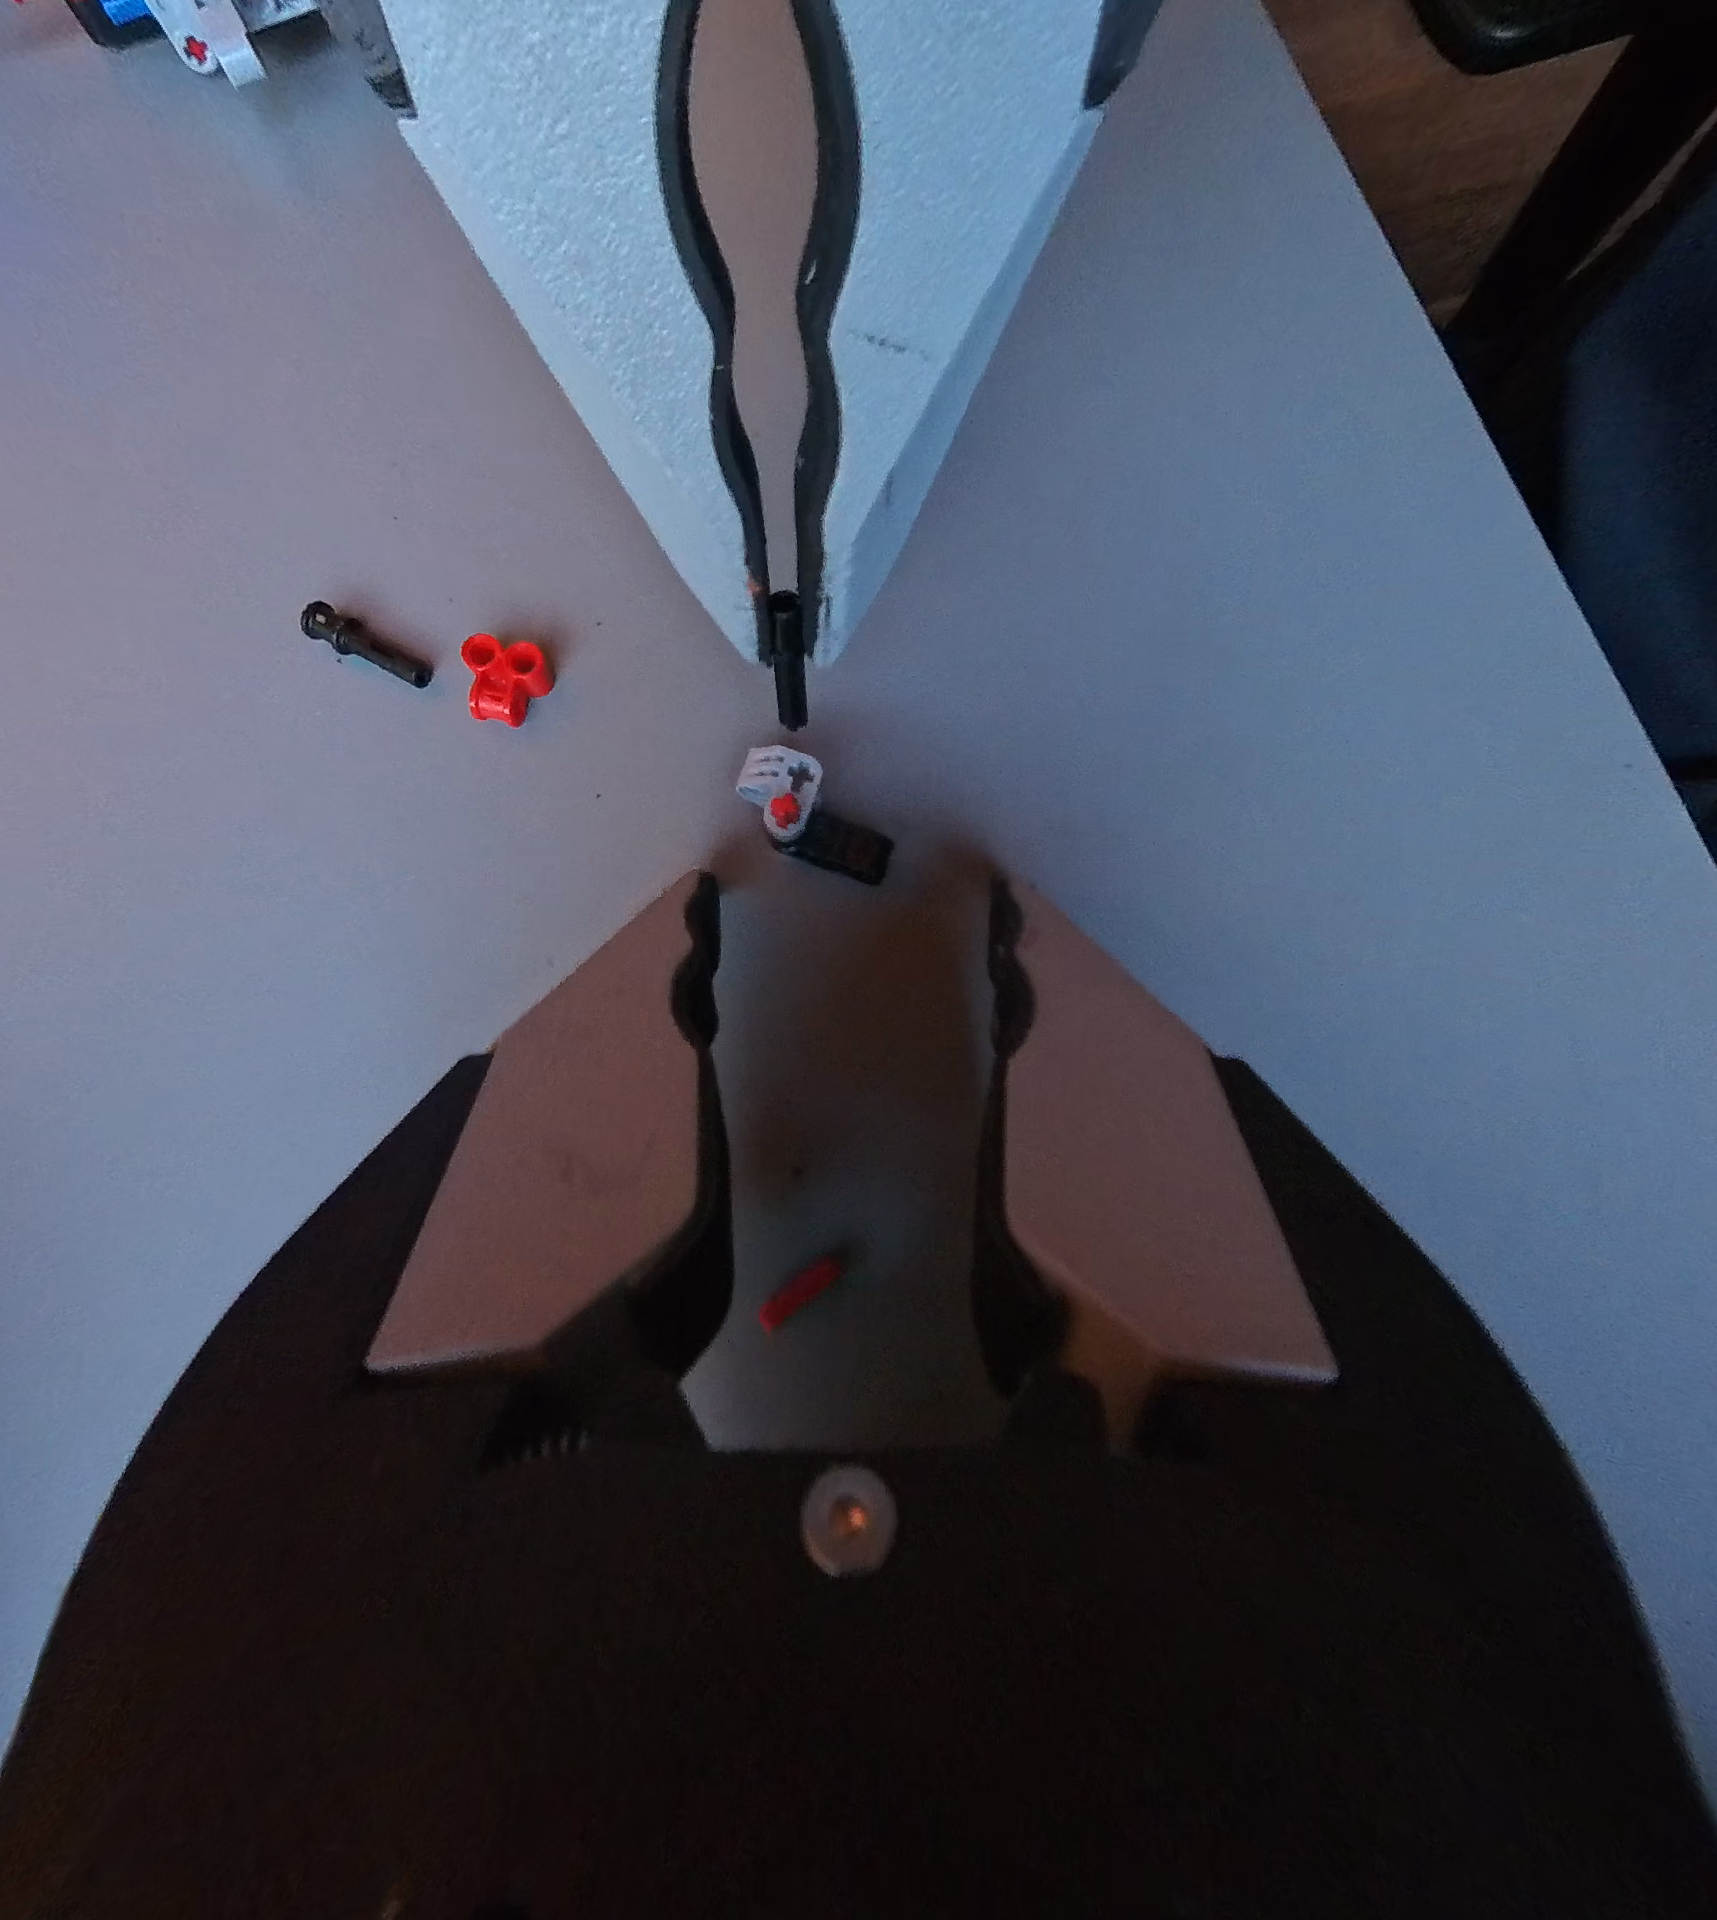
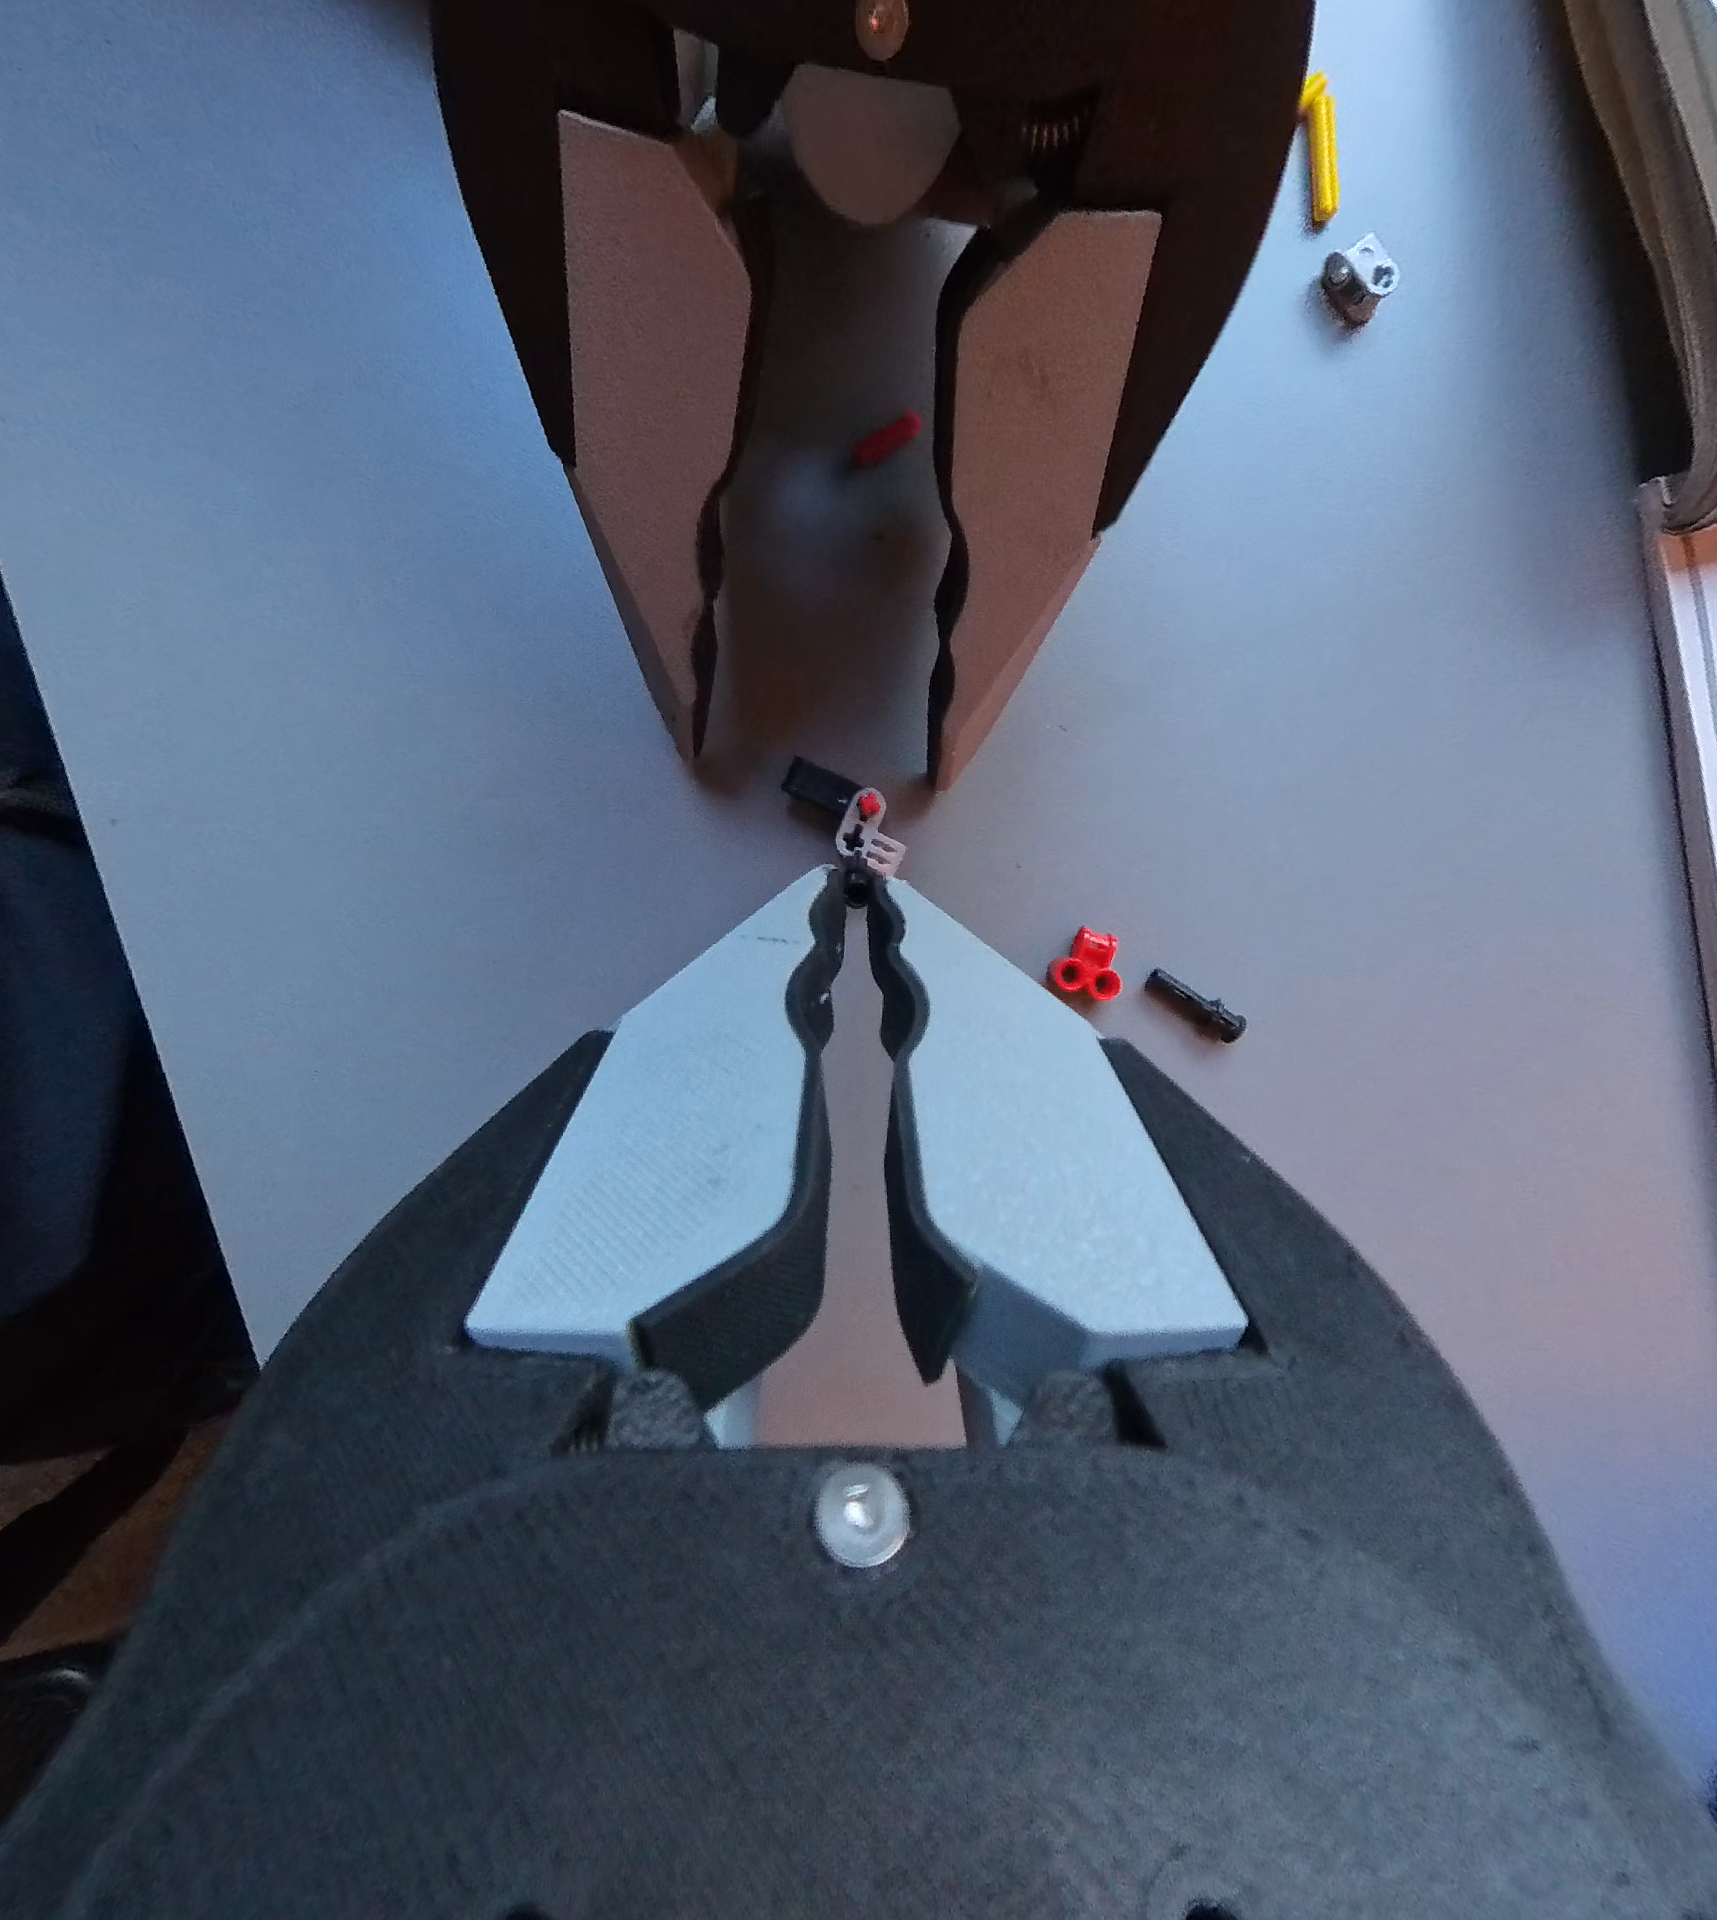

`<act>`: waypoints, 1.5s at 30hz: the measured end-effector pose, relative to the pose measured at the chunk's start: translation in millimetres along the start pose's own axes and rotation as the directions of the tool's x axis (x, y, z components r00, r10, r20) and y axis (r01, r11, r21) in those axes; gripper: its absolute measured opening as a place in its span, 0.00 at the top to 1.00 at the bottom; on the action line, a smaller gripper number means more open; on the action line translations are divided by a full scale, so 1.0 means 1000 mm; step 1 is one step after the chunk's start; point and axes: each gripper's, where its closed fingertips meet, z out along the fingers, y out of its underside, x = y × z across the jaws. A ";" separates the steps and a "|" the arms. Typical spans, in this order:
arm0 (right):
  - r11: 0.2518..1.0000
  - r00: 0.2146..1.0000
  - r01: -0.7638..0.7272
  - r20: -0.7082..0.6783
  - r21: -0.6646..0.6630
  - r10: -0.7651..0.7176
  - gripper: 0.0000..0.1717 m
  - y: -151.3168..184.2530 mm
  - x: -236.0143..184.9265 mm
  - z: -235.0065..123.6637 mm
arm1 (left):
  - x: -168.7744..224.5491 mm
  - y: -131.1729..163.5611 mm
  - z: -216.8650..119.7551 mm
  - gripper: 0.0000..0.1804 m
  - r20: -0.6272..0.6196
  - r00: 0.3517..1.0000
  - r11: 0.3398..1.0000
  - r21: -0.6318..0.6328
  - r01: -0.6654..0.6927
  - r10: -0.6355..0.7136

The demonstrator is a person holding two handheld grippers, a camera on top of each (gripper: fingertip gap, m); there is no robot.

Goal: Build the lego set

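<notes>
One grey worktop (image 1: pixel 158 364) carries all the parts. Two tools face each other tip to tip across it.

Left tool (image 1: pixel 854 894), tan fingers: jaws apart, nothing between the pads.

Right tool (image 2: pixel 856 891), pale blue fingers: jaws together at the tips, clamped on one black pin (image 1: pixel 787 665); the pin's free end sticks out toward the left tool.

Landmark: one small assembly (image 1: pixel 800 810) of a white connector with a red axle end, joined to a black block, lying on the worktop between the two sets of tips. The pin's end is just beside its white part; whether they touch, cannot tell.

Near the assembly, on one side: one red connector (image 1: pixel 506 677) with two round holes, then one loose black pin (image 1: pixel 363 644) beyond it.

One short red piece (image 1: pixel 800 1294) lies under the left tool, between its fingers.

Well apart from the assembly: one grey connector (image 2: pixel 1361 275), two yellow sticks (image 2: pixel 1321 145).
</notes>
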 end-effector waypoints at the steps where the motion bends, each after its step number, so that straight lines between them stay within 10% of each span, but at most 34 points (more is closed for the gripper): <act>1: 1.000 1.000 -0.001 -0.002 -0.002 0.001 0.99 0.000 0.000 0.000 | 0.000 0.001 -0.001 0.72 0.002 1.000 1.000 -0.008 -0.003 0.003; 33: 0.992 0.996 -0.089 0.028 0.087 0.087 0.99 0.005 0.002 -0.008 | 0.025 -0.009 -0.005 0.79 -0.088 0.996 1.000 0.000 -0.019 0.019; 45: 0.996 0.998 0.057 -0.012 0.075 -0.056 0.99 -0.001 0.002 -0.003 | -0.007 -0.010 0.010 0.63 0.074 0.997 1.000 0.016 0.007 -0.008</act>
